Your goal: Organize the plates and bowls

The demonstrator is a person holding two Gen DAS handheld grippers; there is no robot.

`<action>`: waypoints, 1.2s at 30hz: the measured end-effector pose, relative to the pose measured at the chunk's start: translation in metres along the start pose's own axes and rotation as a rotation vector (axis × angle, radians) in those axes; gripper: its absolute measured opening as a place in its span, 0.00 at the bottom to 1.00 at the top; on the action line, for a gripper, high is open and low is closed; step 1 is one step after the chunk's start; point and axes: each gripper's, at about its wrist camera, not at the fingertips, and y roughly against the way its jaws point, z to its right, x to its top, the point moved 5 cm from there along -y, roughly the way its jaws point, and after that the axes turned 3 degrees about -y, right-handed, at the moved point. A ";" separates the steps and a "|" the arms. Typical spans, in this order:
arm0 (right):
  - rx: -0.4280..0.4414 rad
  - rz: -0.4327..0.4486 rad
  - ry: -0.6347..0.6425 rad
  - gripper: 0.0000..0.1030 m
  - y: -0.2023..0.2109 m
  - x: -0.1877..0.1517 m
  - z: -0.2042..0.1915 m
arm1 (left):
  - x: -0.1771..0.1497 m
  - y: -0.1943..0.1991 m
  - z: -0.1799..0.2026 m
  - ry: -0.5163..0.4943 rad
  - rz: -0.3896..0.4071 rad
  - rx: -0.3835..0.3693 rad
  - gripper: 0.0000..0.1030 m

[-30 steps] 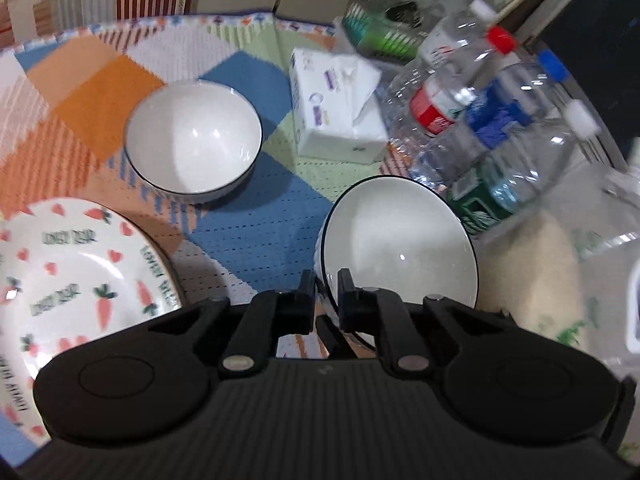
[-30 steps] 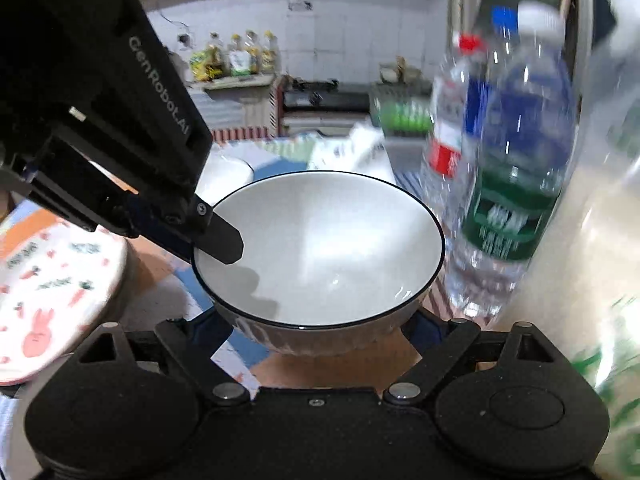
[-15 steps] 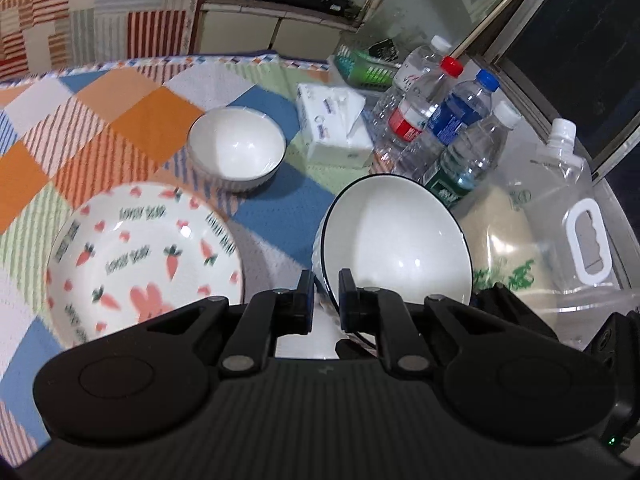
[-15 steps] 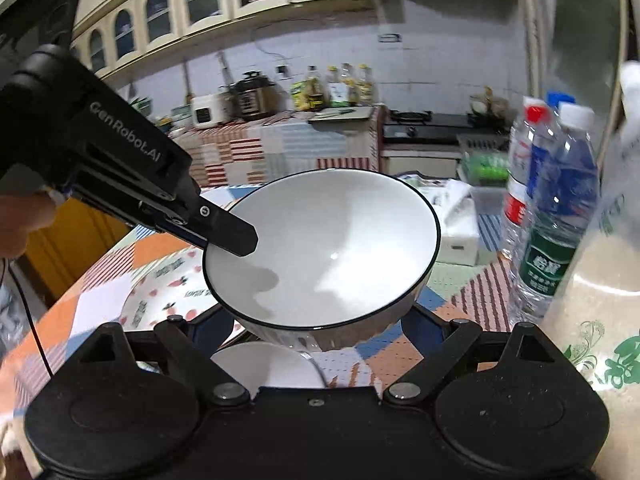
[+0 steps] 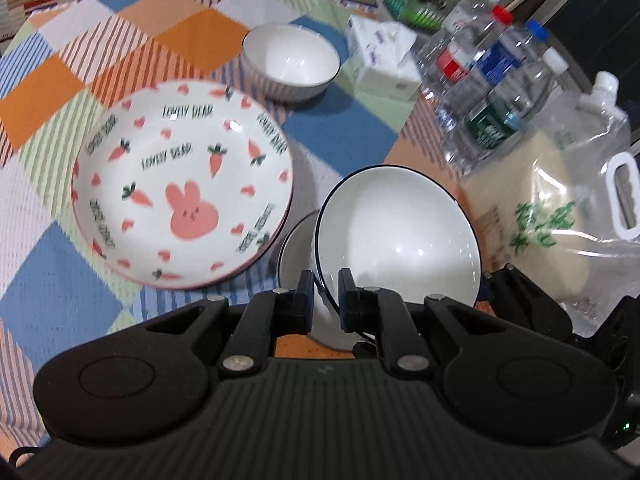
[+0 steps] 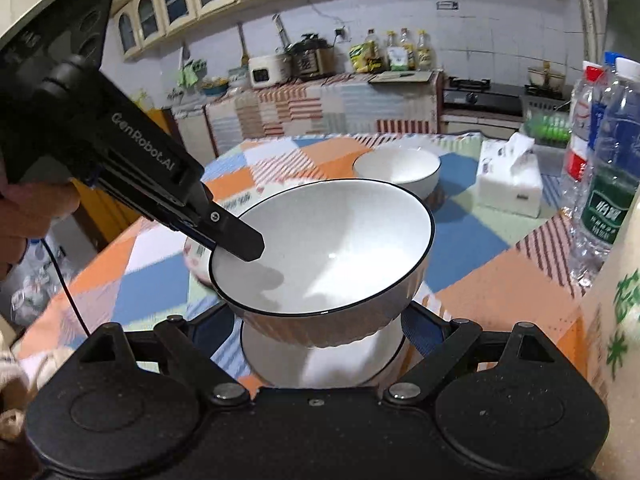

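Observation:
My left gripper (image 5: 323,300) is shut on the rim of a white bowl with a dark rim (image 5: 396,236) and holds it in the air, tilted. The same bowl (image 6: 332,252) fills the right wrist view, with the left gripper's finger (image 6: 236,238) over its rim. A second white bowl (image 6: 320,360) sits on the table right beneath it and also shows in the left wrist view (image 5: 296,248). My right gripper's fingers are hidden under the held bowl. A third white bowl (image 5: 290,60) stands farther back. A carrot-and-rabbit plate (image 5: 182,184) lies to the left.
A tissue box (image 5: 382,60) and several water bottles (image 5: 492,92) stand at the right, with a rice bag (image 5: 532,220) beside them. A checked cloth (image 5: 52,184) covers the table. Kitchen counters lie behind.
The left gripper has carried the held bowl left and toward me, over a second bowl near the table's front. The plate and far bowl now appear closer.

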 end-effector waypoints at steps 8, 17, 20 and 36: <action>-0.011 -0.045 0.038 0.91 -0.009 -0.016 -0.010 | -0.012 -0.012 0.007 -0.099 -0.044 0.129 0.10; -0.087 -0.080 0.127 0.91 -0.012 -0.018 -0.018 | -0.015 -0.025 0.007 -0.115 -0.086 0.166 0.10; -0.129 -0.093 0.183 0.91 -0.015 -0.020 -0.023 | -0.014 -0.030 0.008 -0.122 -0.096 0.184 0.10; -0.125 -0.099 0.208 0.93 0.004 -0.009 -0.025 | -0.002 -0.010 -0.003 -0.055 -0.049 0.111 0.13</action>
